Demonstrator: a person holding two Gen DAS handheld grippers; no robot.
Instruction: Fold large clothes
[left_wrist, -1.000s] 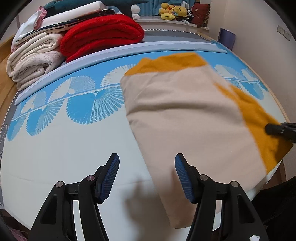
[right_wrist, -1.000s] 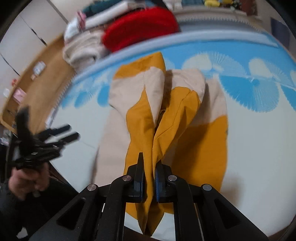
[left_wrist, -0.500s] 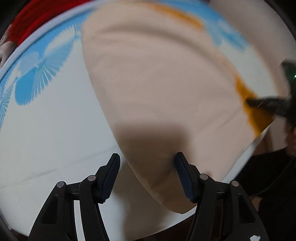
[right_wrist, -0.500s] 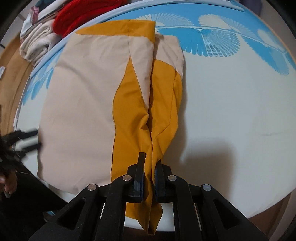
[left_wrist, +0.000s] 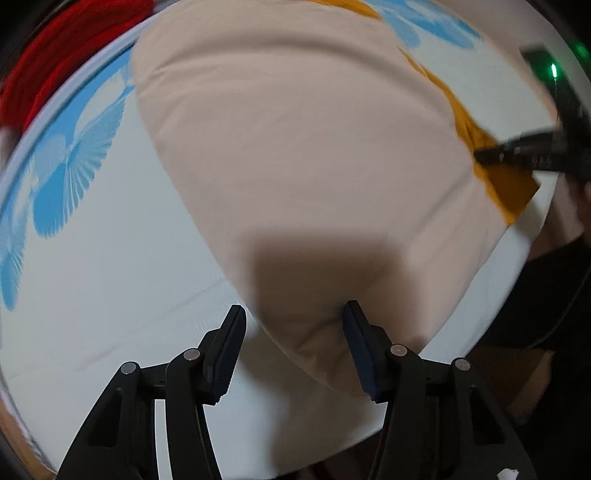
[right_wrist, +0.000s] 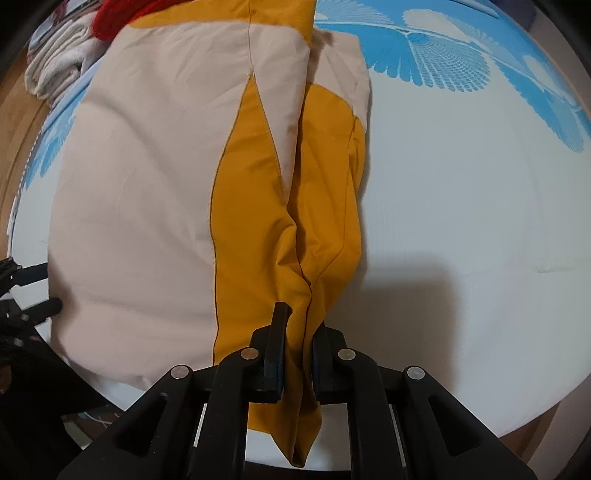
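A large beige and mustard-yellow cloth garment (right_wrist: 155, 192) is spread flat on a bed covered by a white sheet with blue fan-shaped prints (right_wrist: 461, 221), its near edge lying along the near edge of the bed. In the right wrist view, the mustard section is seen gathered into long vertical folds, and the bunched lower end of these folds is clamped between the pads of the right gripper (right_wrist: 297, 354), whose jaws stand almost together on the fabric; a pointed tail of mustard cloth hangs below the pads. In the left wrist view, the left gripper (left_wrist: 293, 350) is seen pointing down at the beige corner of the garment, with its blue-padded fingers (left_wrist: 360, 350) set apart on either side of a raised fold; the jaws have just been closing, the right-hand pad is touching the cloth, and the left-hand pad is just clear of it. The gripper's shadow is cast on the beige fabric. At the far side of the bed, a folded red knitted blanket (left_wrist: 55, 66) and a stack of cream folded towels (right_wrist: 55, 62) are lying just beside the garment's far end.
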